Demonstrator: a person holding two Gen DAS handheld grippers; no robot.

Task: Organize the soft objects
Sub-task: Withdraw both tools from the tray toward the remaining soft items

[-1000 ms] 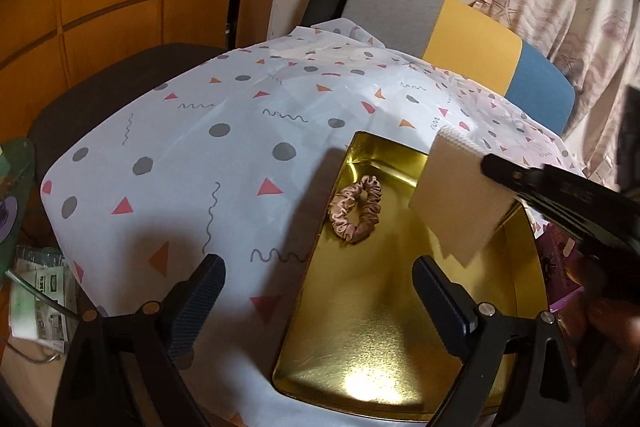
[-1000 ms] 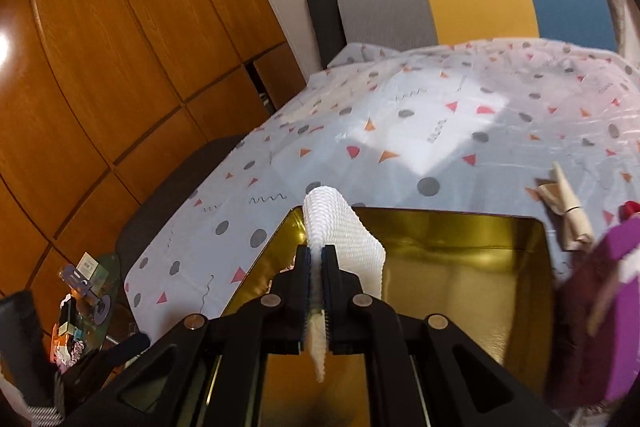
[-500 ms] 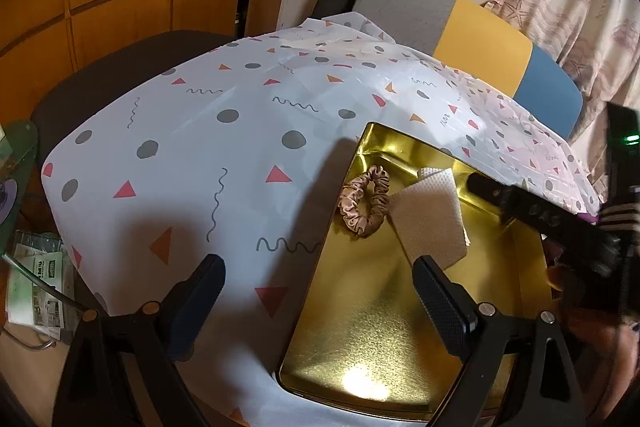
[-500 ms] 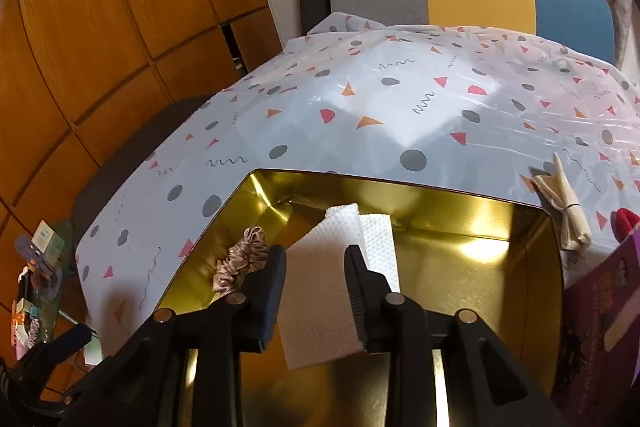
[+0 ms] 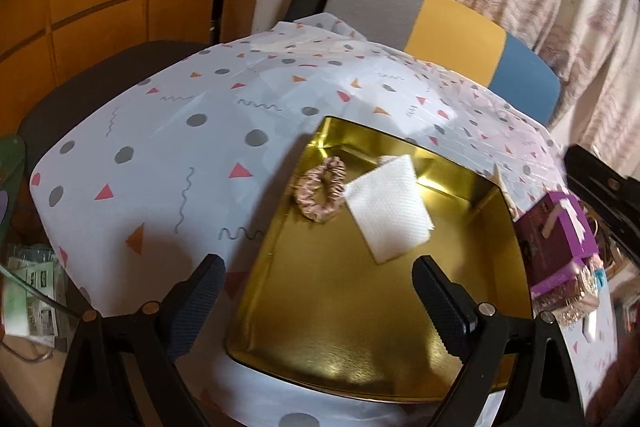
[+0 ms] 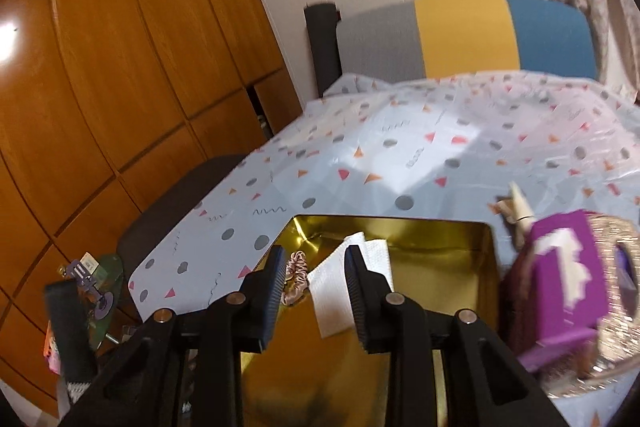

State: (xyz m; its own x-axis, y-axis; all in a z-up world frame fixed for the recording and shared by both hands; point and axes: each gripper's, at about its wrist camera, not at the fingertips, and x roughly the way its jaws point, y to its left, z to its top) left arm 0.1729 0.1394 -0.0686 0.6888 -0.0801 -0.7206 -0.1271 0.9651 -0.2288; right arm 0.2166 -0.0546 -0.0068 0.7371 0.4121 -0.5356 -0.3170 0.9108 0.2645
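The left wrist view shows the white cloth [image 5: 390,207] lying flat beside the scrunchie [image 5: 320,194] in the gold tray [image 5: 360,327], left gripper [image 5: 320,307] jaws wide and empty, whereas the right gripper [image 6: 316,291], jaws narrowly parted and empty, half hides both.

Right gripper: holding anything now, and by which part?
Nothing held. The right gripper is open and empty; the white napkin lies loose in the gold tray beside the pink scrunchie.

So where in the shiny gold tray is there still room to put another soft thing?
The near half of the gold tray is bare, below the white cloth and pink scrunchie. Its far right corner, beside the cloth, is bare too. The far left corner is crowded. Outside, the purple box blocks the right side.
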